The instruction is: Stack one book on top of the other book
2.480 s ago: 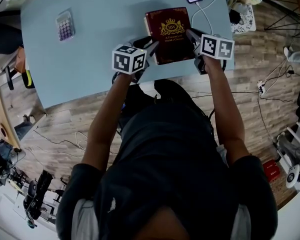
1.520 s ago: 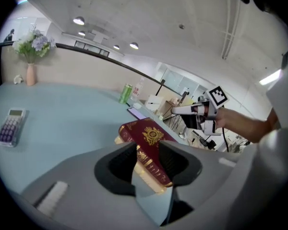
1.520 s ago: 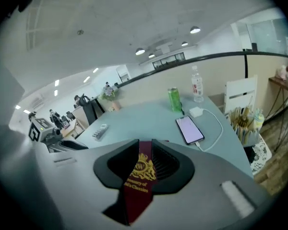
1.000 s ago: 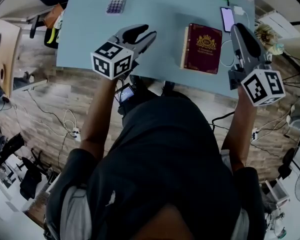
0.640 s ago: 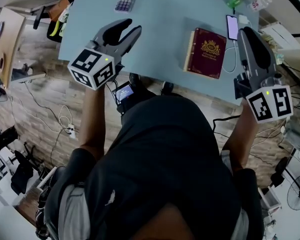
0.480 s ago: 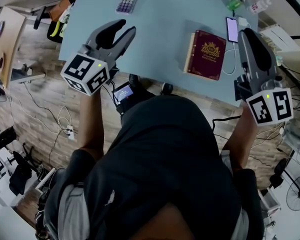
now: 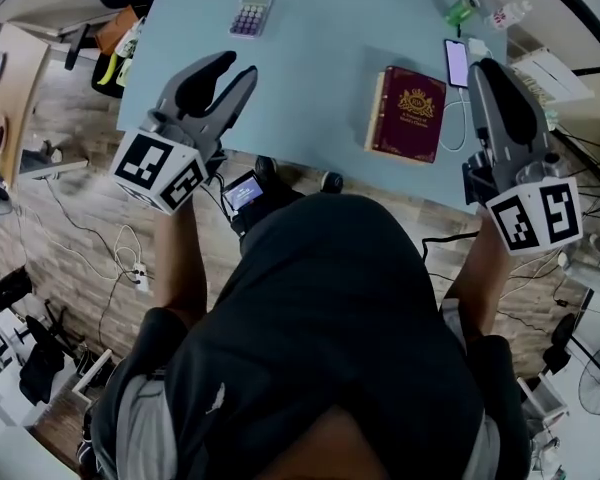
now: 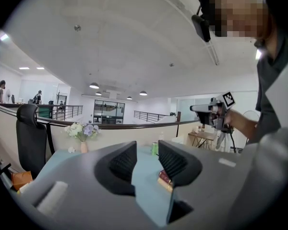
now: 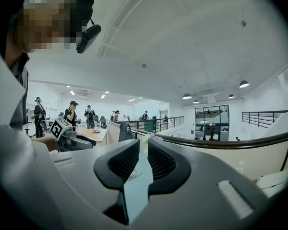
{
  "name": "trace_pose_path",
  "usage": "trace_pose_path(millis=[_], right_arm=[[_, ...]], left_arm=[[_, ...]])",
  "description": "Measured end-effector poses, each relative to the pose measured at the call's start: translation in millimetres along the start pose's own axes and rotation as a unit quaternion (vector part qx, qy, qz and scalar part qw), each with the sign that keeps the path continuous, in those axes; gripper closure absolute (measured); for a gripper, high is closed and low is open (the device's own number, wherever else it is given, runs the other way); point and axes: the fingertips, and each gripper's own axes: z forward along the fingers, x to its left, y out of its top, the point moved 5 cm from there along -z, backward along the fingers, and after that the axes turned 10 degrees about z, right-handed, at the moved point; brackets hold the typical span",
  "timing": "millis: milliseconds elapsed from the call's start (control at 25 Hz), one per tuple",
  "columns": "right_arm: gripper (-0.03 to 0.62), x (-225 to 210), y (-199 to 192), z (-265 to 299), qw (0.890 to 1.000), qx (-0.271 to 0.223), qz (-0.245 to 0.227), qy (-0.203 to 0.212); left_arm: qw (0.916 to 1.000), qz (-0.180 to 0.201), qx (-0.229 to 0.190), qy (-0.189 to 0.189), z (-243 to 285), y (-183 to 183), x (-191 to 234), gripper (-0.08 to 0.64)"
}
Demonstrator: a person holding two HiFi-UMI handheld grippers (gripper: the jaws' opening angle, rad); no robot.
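Your left gripper [image 8: 146, 147] has its fingers spread a little. The gap is narrow and holds nothing; only the blue table [image 8: 143, 176] shows through it. Your right gripper [image 9: 144, 145] is the same: fingers slightly apart, pinching nothing, with table top between them.

In the head view, the left gripper [image 7: 238, 66] hangs over the near left part of the table [image 7: 320, 48] and points away from you. Its marker cube [image 7: 160, 171] sits out past the table's near edge. The right gripper [image 7: 485, 68] is held at the table's right edge, its marker cube [image 7: 533, 215] off the table on your side.

The book [image 7: 408, 115], dark red with a gold crest, lies flat by the table's near edge. It is between your two grippers, closer to the right one, and neither touches it. Only one cover shows, and you cannot tell whether a second book lies under it. In the left gripper view the book [image 8: 164, 178] peeks out just beside the right-hand finger.

Only bare table lies between the left gripper and the book. On the other side, a phone [image 7: 456, 63] lies just past the book's far right corner, near your right gripper's tip. A white cable [image 7: 448, 128] runs from it down the book's right side, between book and gripper. Farther off, a green can [image 7: 460, 10] and a small bottle [image 7: 505, 15] stand near the far right corner. A calculator [image 7: 250, 14] lies at the far left, well apart from the book.
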Motion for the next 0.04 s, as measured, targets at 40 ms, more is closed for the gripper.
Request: trace_pose_path(millis=[40], right_arm=[[0.535, 1.7, 0.2, 0.3, 1.0, 0.0, 0.0, 0.001]], left_arm=[[1.0, 0.0, 0.0, 0.001, -2.4, -0.7, -0.2, 0.365]])
